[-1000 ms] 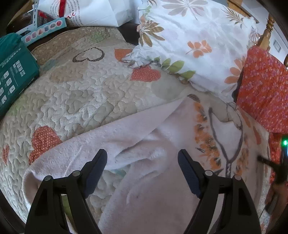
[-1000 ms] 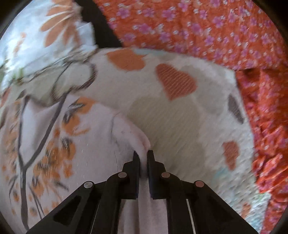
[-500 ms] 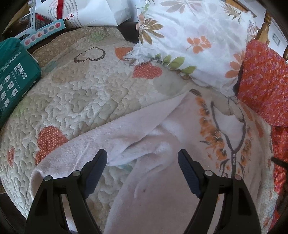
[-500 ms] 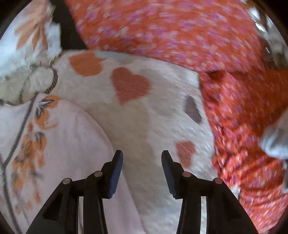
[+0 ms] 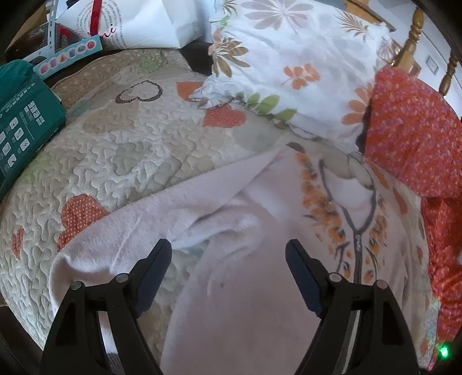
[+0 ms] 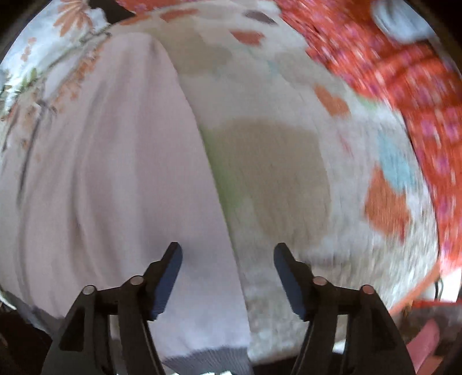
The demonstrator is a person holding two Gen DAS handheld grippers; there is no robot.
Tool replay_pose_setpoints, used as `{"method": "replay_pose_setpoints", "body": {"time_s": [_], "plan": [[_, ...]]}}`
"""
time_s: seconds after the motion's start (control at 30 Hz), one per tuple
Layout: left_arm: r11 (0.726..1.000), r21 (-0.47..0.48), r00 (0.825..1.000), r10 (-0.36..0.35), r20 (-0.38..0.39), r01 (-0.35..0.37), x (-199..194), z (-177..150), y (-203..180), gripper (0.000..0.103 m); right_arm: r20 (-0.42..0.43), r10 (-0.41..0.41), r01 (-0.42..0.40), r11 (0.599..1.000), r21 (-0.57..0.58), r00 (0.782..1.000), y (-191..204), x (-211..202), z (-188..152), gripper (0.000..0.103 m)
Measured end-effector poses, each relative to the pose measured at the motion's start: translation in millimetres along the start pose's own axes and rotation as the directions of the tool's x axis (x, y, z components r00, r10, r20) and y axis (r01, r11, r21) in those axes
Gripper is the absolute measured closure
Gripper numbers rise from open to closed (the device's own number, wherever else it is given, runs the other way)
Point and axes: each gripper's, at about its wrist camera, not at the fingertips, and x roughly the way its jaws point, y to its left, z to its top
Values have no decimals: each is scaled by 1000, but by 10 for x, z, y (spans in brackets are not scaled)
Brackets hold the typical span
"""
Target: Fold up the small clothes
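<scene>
Left wrist view shows the left gripper (image 5: 228, 259) and right gripper (image 6: 228, 262) both spread wide, holding nothing, over the pink garment (image 5: 245, 303) on the quilt (image 5: 115, 150).

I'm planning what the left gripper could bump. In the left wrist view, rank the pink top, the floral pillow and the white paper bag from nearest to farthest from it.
From the left gripper:
1. Pink top: directly under and between the fingers.
2. Floral pillow: ahead, to the right.
3. White paper bag: farthest, ahead and left, beyond the quilt's edge.

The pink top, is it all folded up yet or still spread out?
Mostly spread out. The pink top lies flat on the quilt, with only one sleeve turned over.
</scene>
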Motion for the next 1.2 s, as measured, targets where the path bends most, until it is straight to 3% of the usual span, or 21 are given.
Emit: {"method": "replay_pose_setpoints", "body": {"time_s": [0.1,0.17,0.2,0.27,0.3,0.43,0.5,0.6,0.7,0.77,0.83,0.9,0.97,1.07,1.13,1.2], "plan": [[1000,-4,1000,-15,-5,15,-38,-41,14,23,37,35,-37,997,73,999,-62,-15,-375,30],[1000,-14,1000,-16,3,16,-75,-46,31,23,49,103,-107,991,87,993,-45,-90,-568,62],[1000,-19,1000,-16,10,16,-94,-42,38,23,52,148,-152,984,89,988,-40,-121,-624,93],[1000,-24,1000,-14,19,14,-112,-29,48,23,55,253,-257,962,92,966,-67,-225,-664,94],[1000,-26,1000,-9,22,10,-117,-28,56,23,84,237,-244,966,86,968,-114,-300,-639,94],[999,-34,1000,-17,20,18,-126,-20,75,23,197,64,-90,988,127,978,-555,-630,-360,94],[999,-39,999,-22,25,23,-145,-12,100,23,221,-67,29,984,175,973,-822,-727,-132,94],[999,-40,999,-19,39,21,-181,-2,114,23,211,-296,244,940,241,932,-1214,-729,254,94],[999,-45,999,-24,36,26,-203,2,134,23,127,-375,320,892,318,918,-1513,-587,440,85],[999,-50,999,-19,29,21,-196,0,158,22,81,-432,365,837,408,898,-1716,-595,450,75],[998,-53,1000,-15,23,16,-169,8,166,22,112,-375,272,818,507,920,-1916,-703,341,56],[998,-55,1000,-11,18,12,-137,6,153,21,176,-253,104,802,589,951,-2071,-792,164,52],[998,-54,1000,-16,6,16,-103,-4,122,20,245,-74,-102,768,633,967,-2077,-798,-60,52],[999,-32,1000,-19,-9,19,-55,-40,46,20,303,147,-314,710,630,941,-1926,-659,-298,51],[1000,-18,1000,-16,-14,16,-42,-59,19,20,306,204,-359,690,629,930,-1783,-536,-375,51],[1000,-13,1000,-13,-17,12,-39,-71,18,20,309,212,-368,666,648,927,-1746,-380,-394,51]]}}
